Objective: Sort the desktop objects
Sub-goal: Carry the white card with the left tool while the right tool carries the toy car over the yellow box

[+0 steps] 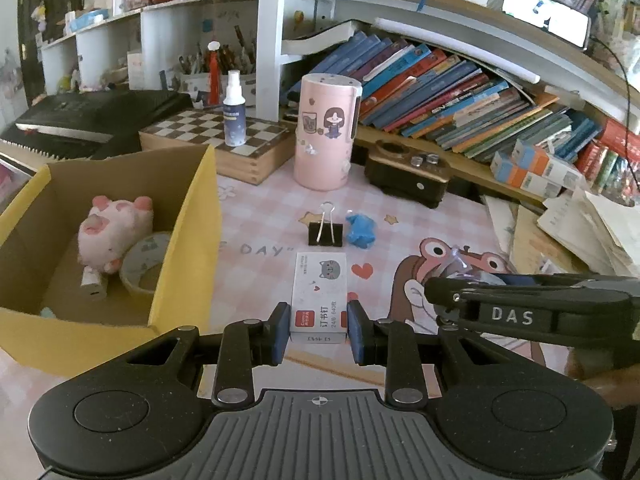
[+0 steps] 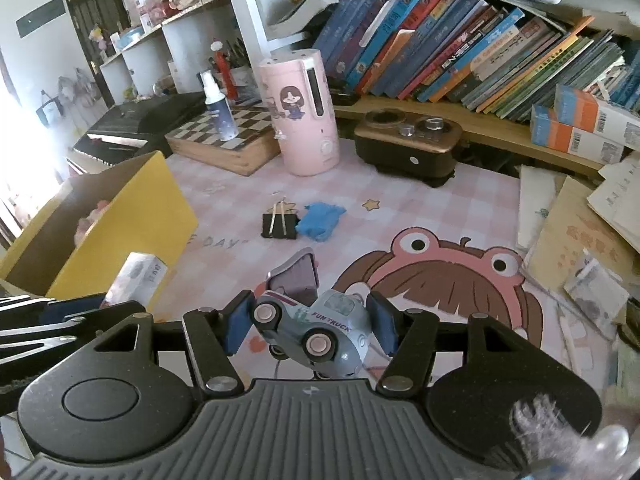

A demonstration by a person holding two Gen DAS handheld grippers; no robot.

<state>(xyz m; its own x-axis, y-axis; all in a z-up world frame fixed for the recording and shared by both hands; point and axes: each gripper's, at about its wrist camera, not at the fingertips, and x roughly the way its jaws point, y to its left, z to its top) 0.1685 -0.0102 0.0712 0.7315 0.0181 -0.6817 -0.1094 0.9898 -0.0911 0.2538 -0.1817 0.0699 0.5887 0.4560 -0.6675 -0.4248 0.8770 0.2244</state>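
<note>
Left wrist view: a desk under a pink checked mat [image 1: 256, 216] printed with a frog-hat cartoon girl at 4 o'clock. Behind it runs a shelf of leaning books [image 1: 448, 88], with a white shelving unit at 11 o'clock holding pen pots. A chessboard box [image 1: 224, 140] sits at 11 o'clock with a spray bottle [image 1: 234, 110] upright on it; a pink cylinder [image 1: 326, 132] with stickers stands at 12, and a dark brown device [image 1: 412, 174] at 1 o'clock. The left gripper [image 1: 319, 326] is clenched on a white staple box [image 1: 319, 296], its blue pads pressing the box's two long sides. Just past it lie a black binder clip [image 1: 325, 232] and, beside that, a blue crumpled object [image 1: 362, 230]. At 9 o'clock an open yellow cardboard box [image 1: 184, 216] holds a pink plush pig [image 1: 114, 232] and a tape roll [image 1: 146, 260]. The other tool's black arm crosses at 3 o'clock.

Right wrist view: the same mat [image 2: 400, 208], books [image 2: 460, 48] and loose papers [image 2: 580, 232] piled at 3 o'clock. The right gripper [image 2: 310, 322] grasps a pale blue toy truck [image 2: 320, 324], tilted, wheels toward the camera, a rear flap raised. The binder clip [image 2: 280, 222] and blue object [image 2: 322, 218] lie at 12, the pink cylinder [image 2: 300, 116] and brown device [image 2: 408, 140] beyond. The yellow box [image 2: 132, 216] stands at 9 o'clock, with the staple box [image 2: 138, 276] before its wall.
</note>
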